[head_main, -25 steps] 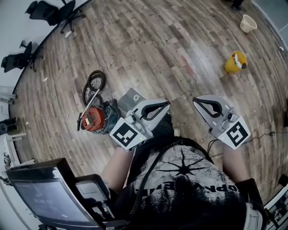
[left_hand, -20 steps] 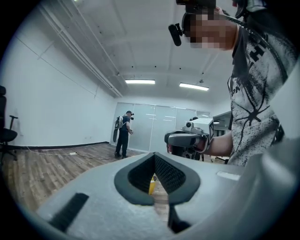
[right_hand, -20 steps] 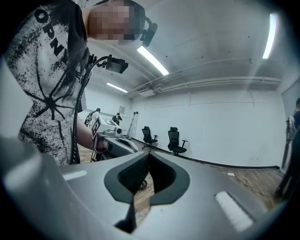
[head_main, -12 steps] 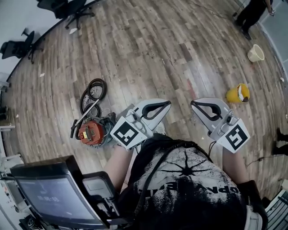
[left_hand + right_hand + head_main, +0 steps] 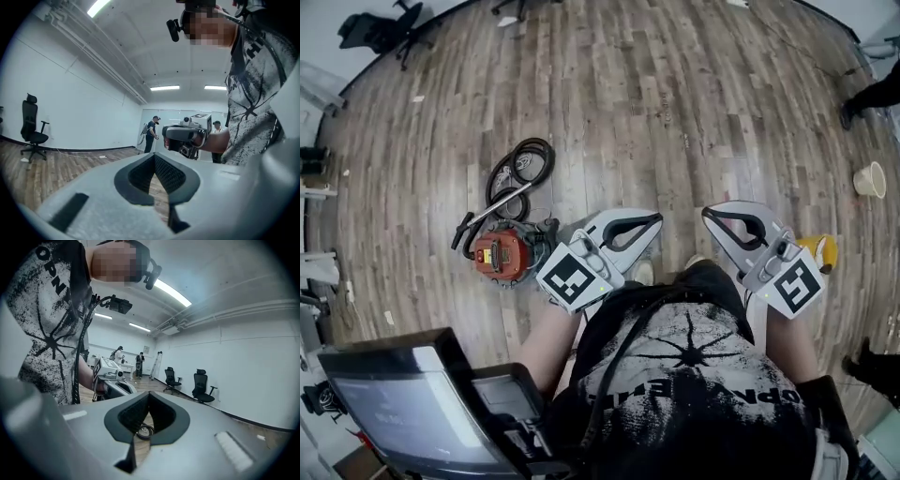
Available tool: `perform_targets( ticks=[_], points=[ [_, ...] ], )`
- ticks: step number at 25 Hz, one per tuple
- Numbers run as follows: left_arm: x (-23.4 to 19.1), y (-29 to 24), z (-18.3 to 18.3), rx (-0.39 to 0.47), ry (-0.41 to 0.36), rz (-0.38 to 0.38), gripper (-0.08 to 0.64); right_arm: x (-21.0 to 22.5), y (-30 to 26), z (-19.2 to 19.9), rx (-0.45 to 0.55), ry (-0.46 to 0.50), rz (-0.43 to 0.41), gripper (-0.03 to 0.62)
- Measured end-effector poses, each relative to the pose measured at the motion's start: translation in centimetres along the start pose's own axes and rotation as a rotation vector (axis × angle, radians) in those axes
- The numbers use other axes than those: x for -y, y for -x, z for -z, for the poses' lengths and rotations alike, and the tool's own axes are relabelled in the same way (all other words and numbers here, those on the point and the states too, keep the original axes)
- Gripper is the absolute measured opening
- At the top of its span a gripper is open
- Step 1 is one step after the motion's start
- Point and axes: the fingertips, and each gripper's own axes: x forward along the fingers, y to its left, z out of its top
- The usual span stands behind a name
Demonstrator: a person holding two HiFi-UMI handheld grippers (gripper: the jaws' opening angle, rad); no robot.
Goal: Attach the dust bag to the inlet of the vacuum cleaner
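1. A red and black vacuum cleaner (image 5: 500,255) sits on the wooden floor (image 5: 656,103), left of the person's body in the head view.
2. A black hose (image 5: 523,161) lies coiled on the floor just beyond the vacuum cleaner. A thin tube runs between the two.
3. The left gripper (image 5: 651,221) is held level beside the vacuum cleaner, above the floor. Its marker cube overlaps the machine's edge in the head view. Its fingers are clenched together on nothing.
4. The right gripper (image 5: 711,215) is held alongside, apart from the left one and pointing toward it. Its fingers are also clenched shut and empty. In the right gripper view, the coiled hose shows on the floor through the gap behind the closed tips.
5. The person wears a black shirt (image 5: 694,375) with a white print.
6. A yellow container (image 5: 822,247) lies on the floor just behind the right gripper. A cream cup (image 5: 869,178) stands farther off.
7. A dark screen (image 5: 389,403) fills the lower left corner, and an office chair (image 5: 380,31) stands near the far wall.
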Motion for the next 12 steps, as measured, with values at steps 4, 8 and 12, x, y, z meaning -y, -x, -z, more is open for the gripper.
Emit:
perform_targets(
  ticks=[4, 8, 12],
  points=[
    [-2.5, 1.5, 0.8, -0.001, 0.018, -0.097, 0.003, 0.7, -3.8, 0.6, 0.022, 0.0, -0.113, 0.005],
    [-6.3, 2.9, 1.1, -0.012, 0.049, -0.217, 0.003, 2.2, -8.2, 0.6, 0.05, -0.002, -0.238, 0.005],
    [-11.1, 4.0, -0.1, -0.001, 0.05, -0.398, 0.003, 4.9, -13.3, -0.2, 0.078, 0.0, -0.427, 0.005]
  ],
)
